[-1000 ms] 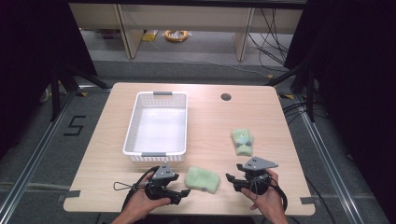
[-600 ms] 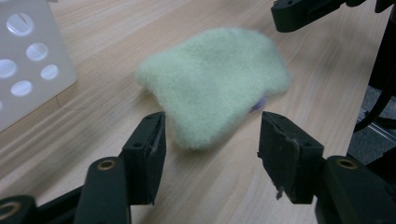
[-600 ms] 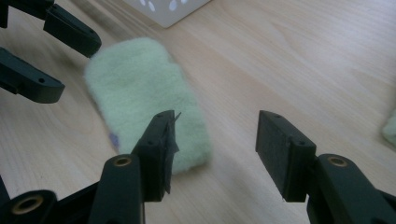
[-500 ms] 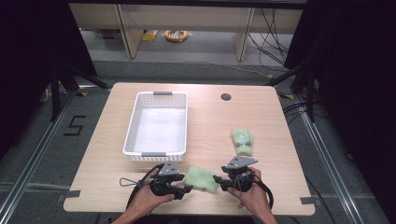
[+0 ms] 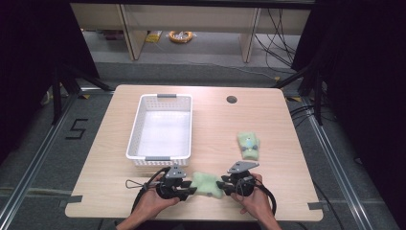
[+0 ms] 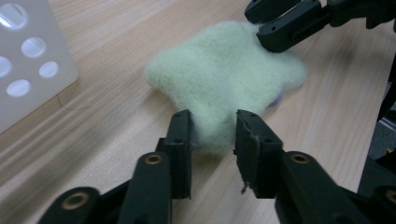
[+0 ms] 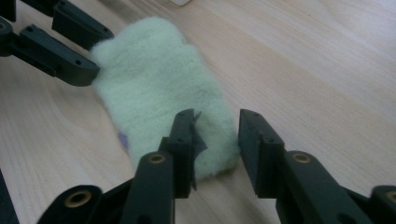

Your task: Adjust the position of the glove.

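Our left gripper (image 5: 190, 190) and right gripper (image 5: 224, 186) have just been closing on opposite ends of the pale green fleece cloth (image 5: 207, 184), low in the high view's frame on the counter (image 5: 268, 120); each pair of jaws now pinches an edge. We judge the grasp is in hand; next comes a joint lift, likely toward the white basket (image 5: 163, 158) above left.

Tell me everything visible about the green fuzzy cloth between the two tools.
The green fuzzy cloth is pale mint, fleecy and soft-looking, lying flat and slightly rumpled on the wooden table near its front edge. The left tool has an end between its jaws, which have just been closing; the right tool meets the opposite end likewise.
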{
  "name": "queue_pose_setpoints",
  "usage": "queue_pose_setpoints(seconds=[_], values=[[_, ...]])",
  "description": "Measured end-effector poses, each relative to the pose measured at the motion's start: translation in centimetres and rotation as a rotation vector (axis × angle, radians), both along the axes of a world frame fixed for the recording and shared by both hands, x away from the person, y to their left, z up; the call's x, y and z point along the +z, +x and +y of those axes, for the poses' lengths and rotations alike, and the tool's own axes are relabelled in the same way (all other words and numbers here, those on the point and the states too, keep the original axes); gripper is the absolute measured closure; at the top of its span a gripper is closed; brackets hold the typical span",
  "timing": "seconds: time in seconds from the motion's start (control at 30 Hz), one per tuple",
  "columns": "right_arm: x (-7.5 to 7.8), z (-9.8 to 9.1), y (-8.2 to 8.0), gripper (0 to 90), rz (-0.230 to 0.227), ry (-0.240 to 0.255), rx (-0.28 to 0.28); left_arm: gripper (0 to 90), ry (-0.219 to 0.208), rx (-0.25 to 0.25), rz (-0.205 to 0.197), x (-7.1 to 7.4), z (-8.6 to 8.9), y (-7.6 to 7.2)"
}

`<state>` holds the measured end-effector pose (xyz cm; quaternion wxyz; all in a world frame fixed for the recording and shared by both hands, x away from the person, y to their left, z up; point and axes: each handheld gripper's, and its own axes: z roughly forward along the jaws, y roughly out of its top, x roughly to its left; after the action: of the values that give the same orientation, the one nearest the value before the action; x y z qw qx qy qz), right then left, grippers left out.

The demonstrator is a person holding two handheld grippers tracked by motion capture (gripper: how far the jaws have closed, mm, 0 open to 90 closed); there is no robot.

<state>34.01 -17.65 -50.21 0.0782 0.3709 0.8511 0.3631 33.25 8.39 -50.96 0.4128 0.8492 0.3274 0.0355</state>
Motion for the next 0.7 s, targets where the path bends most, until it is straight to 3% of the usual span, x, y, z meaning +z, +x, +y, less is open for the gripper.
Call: queue_pose_setpoints(seconds=[0.03,0.17,0.23,0.5,0.7], values=[[-0.2,0.0,0.1,72.5,-0.012,0.02,-0.002,72.2,-0.001,-0.003,0.0,0.0,0.0,0.0],[0.2,-0.2,0.1,82.8,-0.011,0.02,0.027,77.5,0.006,-0.012,-0.021,0.2,0.1,-0.2],[0.4,-0.4,0.1,85.9,-0.023,0.035,0.042,81.8,-0.019,-0.011,-0.027,0.3,0.1,-0.2],[2.0,-1.4,0.2,87.7,-0.066,0.051,0.087,85.0,-0.051,-0.029,-0.009,0.8,-0.5,-0.6],[2.6,-2.3,0.3,87.7,-0.07,0.031,0.065,85.2,-0.063,-0.056,-0.029,1.2,-1.7,-0.3]])
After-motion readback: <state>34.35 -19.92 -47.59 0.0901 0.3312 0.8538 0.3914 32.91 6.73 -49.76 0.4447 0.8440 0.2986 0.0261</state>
